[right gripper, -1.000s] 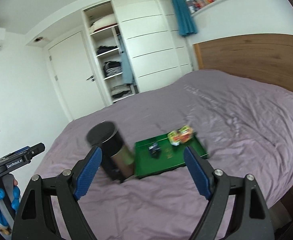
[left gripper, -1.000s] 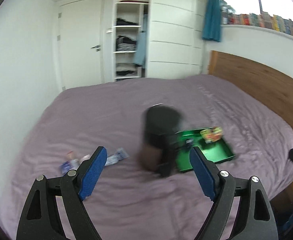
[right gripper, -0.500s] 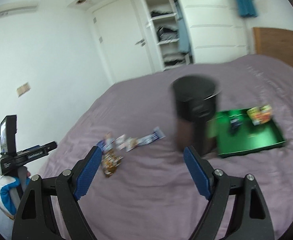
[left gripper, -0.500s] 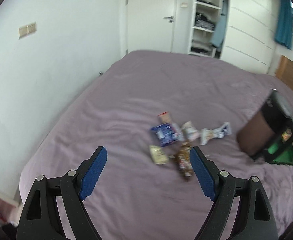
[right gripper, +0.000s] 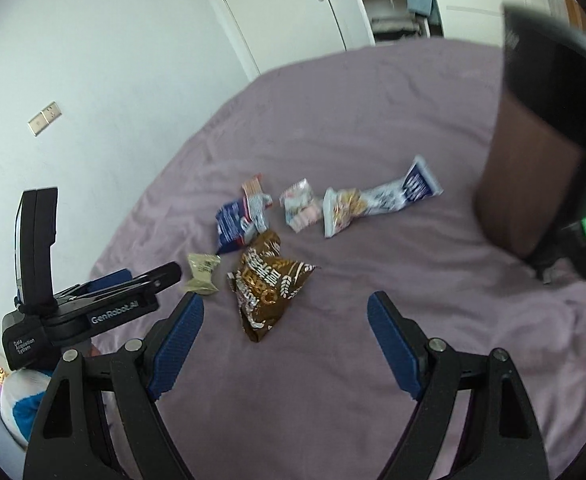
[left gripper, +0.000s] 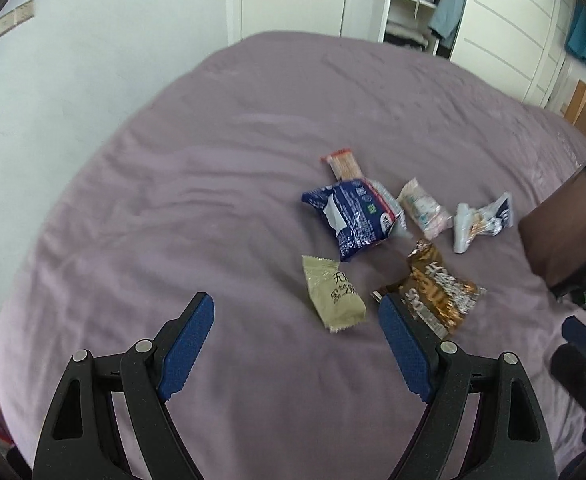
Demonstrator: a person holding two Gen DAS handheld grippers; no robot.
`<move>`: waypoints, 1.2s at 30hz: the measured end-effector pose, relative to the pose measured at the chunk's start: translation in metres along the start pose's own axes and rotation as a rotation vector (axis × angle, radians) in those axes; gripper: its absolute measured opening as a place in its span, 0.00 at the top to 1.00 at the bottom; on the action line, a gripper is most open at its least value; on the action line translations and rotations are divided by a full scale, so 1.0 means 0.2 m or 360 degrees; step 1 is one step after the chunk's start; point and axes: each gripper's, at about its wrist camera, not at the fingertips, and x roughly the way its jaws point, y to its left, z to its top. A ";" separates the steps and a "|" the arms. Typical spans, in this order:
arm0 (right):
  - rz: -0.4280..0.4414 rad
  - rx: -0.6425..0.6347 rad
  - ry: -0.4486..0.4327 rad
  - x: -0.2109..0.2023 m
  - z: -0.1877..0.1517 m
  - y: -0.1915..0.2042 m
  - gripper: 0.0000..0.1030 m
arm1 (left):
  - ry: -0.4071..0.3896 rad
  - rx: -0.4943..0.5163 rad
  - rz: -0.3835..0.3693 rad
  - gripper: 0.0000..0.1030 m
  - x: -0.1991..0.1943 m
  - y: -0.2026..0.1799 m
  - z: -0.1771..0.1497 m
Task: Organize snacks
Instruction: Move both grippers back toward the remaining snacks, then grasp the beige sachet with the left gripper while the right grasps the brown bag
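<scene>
- Left wrist view: our left gripper [left gripper: 295, 322] hangs over the purple bedspread [left gripper: 173, 220], jaws apart and empty. The snacks lie scattered ahead: a pale green packet [left gripper: 333, 294] just past the fingers, a brown bag [left gripper: 439, 286] beside it, a blue packet [left gripper: 351, 212] beyond.
- Right wrist view: our right gripper [right gripper: 285, 322] is also spread wide, holding nothing, the brown bag [right gripper: 267, 286] between its fingertips. A dark bin [right gripper: 545, 152] stands at right.

Both grippers, left [left gripper: 296, 345] and right [right gripper: 285, 343], had black frames, blue ribbed pads [left gripper: 187, 344], and silver screws [left gripper: 143, 345]. The left one's housing read "GenRobot.AI".
</scene>
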 end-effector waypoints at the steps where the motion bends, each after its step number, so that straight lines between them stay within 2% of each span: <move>1: 0.0008 0.0010 0.0017 0.04 0.00 -0.01 0.14 | 0.0012 0.0001 0.0000 0.22 0.02 0.00 0.01; 7: 0.0061 0.0044 0.0085 0.23 0.04 -0.04 0.14 | 0.0083 -0.0019 -0.0004 0.22 0.21 0.00 0.00; 13: 0.0094 0.0056 0.0142 0.38 0.05 -0.04 0.14 | 0.0069 -0.0013 -0.0015 0.22 0.24 0.02 0.01; 24: 0.0181 0.0075 0.0185 0.50 0.05 -0.04 0.15 | 0.0072 -0.0020 -0.0048 0.22 0.31 0.04 0.02; 27: 0.0216 0.0077 0.0184 0.54 0.07 -0.03 0.22 | 0.0068 -0.0012 -0.0052 0.23 0.32 0.04 0.02; 29: 0.0244 0.0068 0.0193 0.56 0.08 -0.02 0.35 | 0.0063 -0.0013 -0.0050 0.24 0.33 0.04 0.03; 30: 0.0254 0.0065 0.0197 0.57 0.08 -0.01 0.37 | 0.0064 -0.0017 -0.0051 0.26 0.34 0.05 0.03; 32: 0.0278 0.0048 0.0218 0.59 0.09 0.00 0.62 | 0.0064 -0.0023 -0.0060 0.26 0.34 0.05 0.03; 34: 0.0282 0.0029 0.0221 0.59 0.08 0.01 0.66 | 0.0059 -0.0014 -0.0054 0.31 0.34 0.05 0.03; 36: 0.0295 0.0032 0.0213 0.59 0.08 0.01 0.69 | 0.0052 -0.0014 -0.0055 0.44 0.34 0.05 0.03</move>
